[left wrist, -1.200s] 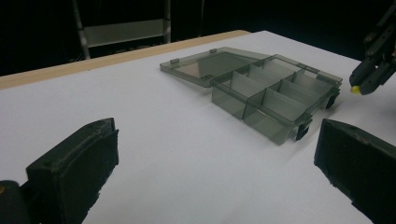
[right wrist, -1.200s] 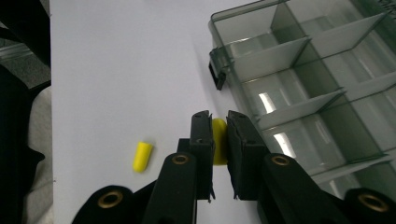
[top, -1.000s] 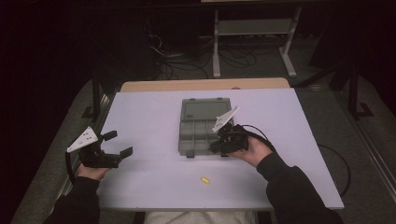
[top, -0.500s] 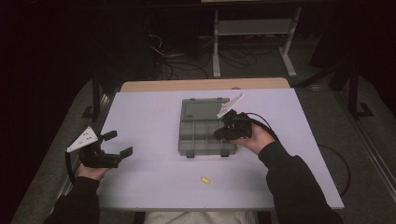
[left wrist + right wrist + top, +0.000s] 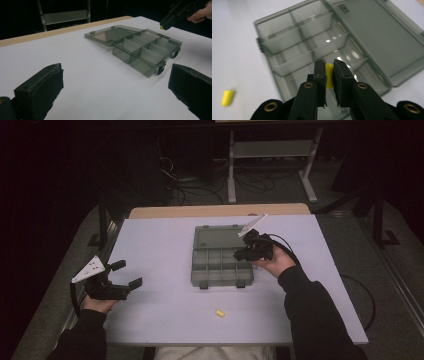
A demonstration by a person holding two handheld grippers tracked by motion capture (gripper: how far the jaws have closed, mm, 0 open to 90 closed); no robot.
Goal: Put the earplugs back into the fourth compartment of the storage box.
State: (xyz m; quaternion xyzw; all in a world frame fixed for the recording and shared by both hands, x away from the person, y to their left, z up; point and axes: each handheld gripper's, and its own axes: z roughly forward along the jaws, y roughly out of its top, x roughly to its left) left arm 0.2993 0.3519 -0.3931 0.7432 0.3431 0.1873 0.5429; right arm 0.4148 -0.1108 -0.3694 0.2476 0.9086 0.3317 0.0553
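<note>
From the high view, a person sits at the near edge of a white table [image 5: 165,245], forearms in dark sleeves entering from 6 o'clock. Nearest, just in from that edge, a small yellow earplug [image 5: 219,312] lies loose on the table surface. At 8 o'clock the left gripper [image 5: 131,274] rests low by the table's left edge, its jaws spread wide with nothing between them; the left gripper view confirms this, showing the two black jaws far apart over bare table.

Farther in, at the table's centre, sits a smoky grey organiser box [image 5: 220,267], its lid folded flat open toward 12 o'clock and its tray split into small compartments. The right gripper [image 5: 240,254] hovers at the tray's 3 o'clock edge, held by the right hand [image 5: 274,265].

The high view leaves the pinched item too small to see. The right gripper view shows it plainly: the jaws are closed tight on a second yellow earplug [image 5: 329,75], held upright between the pads above a compartment on the tray's side next to the lid. The left gripper view shows a yellow tip [image 5: 162,27] at that gripper's nose, above the far side of the tray.
</note>
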